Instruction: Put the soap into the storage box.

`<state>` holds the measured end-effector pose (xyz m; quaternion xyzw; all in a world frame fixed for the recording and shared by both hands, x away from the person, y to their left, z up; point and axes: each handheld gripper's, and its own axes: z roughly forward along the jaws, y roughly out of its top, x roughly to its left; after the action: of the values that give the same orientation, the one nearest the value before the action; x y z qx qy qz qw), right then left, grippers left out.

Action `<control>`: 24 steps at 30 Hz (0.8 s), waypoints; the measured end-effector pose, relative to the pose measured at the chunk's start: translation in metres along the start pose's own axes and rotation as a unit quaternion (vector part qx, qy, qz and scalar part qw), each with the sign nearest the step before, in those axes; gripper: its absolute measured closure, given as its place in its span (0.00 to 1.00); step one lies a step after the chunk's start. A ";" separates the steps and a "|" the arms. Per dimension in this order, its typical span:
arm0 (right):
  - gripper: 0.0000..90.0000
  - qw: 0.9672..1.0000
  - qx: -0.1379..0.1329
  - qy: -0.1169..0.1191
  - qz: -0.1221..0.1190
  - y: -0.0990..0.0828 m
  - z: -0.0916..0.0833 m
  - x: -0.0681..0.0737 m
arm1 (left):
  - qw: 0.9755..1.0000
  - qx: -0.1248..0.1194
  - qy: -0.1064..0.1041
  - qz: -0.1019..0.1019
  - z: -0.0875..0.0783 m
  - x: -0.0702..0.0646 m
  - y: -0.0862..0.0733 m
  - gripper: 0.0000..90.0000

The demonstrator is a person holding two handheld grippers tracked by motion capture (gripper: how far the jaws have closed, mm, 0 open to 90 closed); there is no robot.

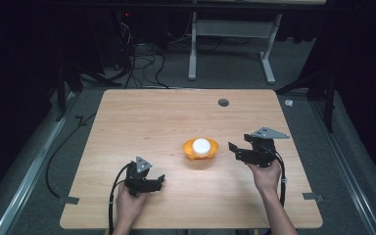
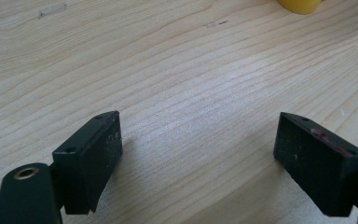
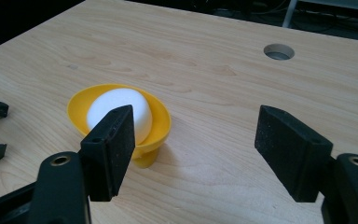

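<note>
Item: we record one yellow cup [image 1: 200, 150], a shallow, wide-mouthed bowl on a short stubby foot, standing upright on the light wooden table [image 1: 142, 117], a little toward the person's side of its centre and between the two grippers without touching either. Contents: we note a single white ball [image 1: 201, 145], smooth and matt, seated in the bowl with its rounded top rising clear above the rim. In the right gripper view the yellow cup [image 3: 158, 122] and white ball [image 3: 121, 105] stand just beyond the near jaw, which partly covers them.
</note>
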<state>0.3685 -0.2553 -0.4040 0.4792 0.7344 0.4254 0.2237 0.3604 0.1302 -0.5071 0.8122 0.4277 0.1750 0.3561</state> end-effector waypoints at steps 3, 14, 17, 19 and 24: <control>0.33 1.000 -0.001 -0.002 0.002 -0.002 -0.002 -0.003 | 1.000 0.000 0.000 0.000 0.000 0.000 0.000 0.17; 0.33 1.000 -0.005 -0.010 0.012 -0.008 -0.011 -0.009 | 1.000 0.000 0.000 0.000 0.000 0.000 0.000 0.18; 0.33 1.000 -0.008 -0.011 0.013 -0.010 -0.013 -0.012 | 1.000 0.000 0.001 0.000 0.000 0.000 0.000 0.17; 0.33 1.000 -0.009 -0.012 0.017 -0.012 -0.016 -0.013 | 1.000 0.000 0.001 0.000 0.000 0.000 0.000 0.18; 0.33 1.000 -0.009 -0.014 0.019 -0.015 -0.018 -0.016 | 1.000 0.000 0.001 0.000 0.000 0.000 0.000 0.17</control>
<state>0.3543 -0.2804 -0.4082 0.4971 0.7181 0.4294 0.2299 0.3603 0.1301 -0.5071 0.8120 0.4281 0.1755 0.3557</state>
